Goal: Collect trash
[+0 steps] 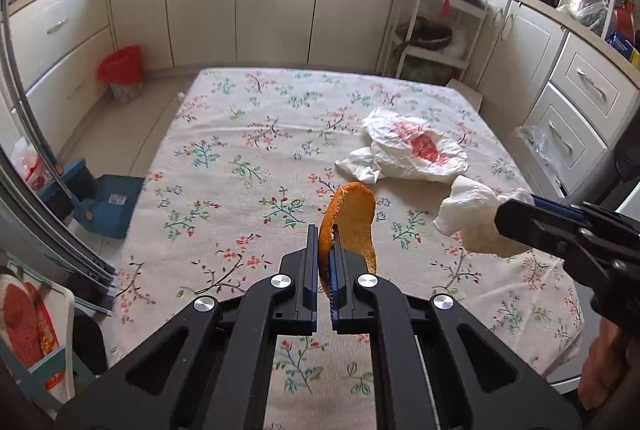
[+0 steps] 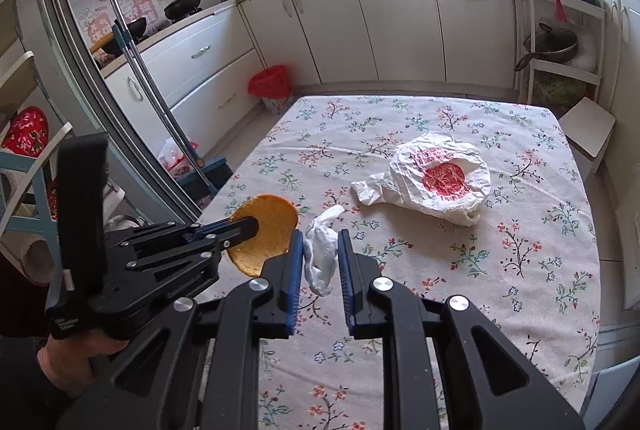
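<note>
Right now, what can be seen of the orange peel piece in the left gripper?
The curved orange peel piece is a rounded, cupped piece with a rough, pitted orange surface and a ragged edge. It is lifted clear of the floral tablecloth and stands on edge, clamped at its lower part by the shut left gripper. Nothing else touches it; the crumpled white tissue hangs nearby.
</note>
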A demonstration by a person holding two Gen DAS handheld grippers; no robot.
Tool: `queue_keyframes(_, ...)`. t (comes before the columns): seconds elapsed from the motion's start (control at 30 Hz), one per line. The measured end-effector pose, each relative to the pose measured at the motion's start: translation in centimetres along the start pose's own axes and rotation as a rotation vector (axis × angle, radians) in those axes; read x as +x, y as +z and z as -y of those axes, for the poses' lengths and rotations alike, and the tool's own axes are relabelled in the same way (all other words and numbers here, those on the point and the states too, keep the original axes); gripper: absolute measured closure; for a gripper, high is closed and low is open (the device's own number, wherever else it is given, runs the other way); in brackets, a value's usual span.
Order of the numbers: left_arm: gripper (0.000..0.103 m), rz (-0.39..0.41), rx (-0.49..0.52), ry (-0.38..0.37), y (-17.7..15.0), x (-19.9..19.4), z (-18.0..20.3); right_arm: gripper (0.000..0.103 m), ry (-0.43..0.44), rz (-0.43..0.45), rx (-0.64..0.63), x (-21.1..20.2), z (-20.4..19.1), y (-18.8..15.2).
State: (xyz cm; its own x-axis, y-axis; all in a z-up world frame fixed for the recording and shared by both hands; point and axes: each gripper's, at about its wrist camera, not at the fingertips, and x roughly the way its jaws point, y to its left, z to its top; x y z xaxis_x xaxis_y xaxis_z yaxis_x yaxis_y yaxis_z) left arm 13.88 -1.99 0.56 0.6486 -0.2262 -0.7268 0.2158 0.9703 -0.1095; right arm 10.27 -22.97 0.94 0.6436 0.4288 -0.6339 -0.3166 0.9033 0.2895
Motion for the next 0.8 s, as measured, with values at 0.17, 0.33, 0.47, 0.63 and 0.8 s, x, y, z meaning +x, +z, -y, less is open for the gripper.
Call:
queue_keyframes(0.17, 0.099, 0.066, -0.008, 0.024, -0.9, -3.4, -0.4, 0.084, 0.026, 0.067, -0.001, -2.2, -0.7, -0.2)
queue_keyframes(0.33, 0.099, 0.129, -0.026, 0.035, -1.8, -6.4, -0.9, 0.084, 0.044, 0.128, -0.008, -4.4, -1.6, -1.1)
queue_keyframes(0.47, 0.099, 0.15, -0.034, 0.036, -2.8, -7.9, -0.9, 0.084, 0.048, 0.154, -0.01, -5.8, -2.1, -2.3)
queue_keyframes(0.63, 0.099, 0.173, -0.027, 0.034, -4.1, -9.5, -0.5, 0.084, 0.053, 0.159, 0.003, -6.9, -2.5, -4.0)
queue_keyframes(0.8, 0.099, 0.183, -0.026, 0.035, -5.6, -10.8, -0.2, 0.084, 0.053, 0.154, 0.015, -7.5, -2.8, -5.4)
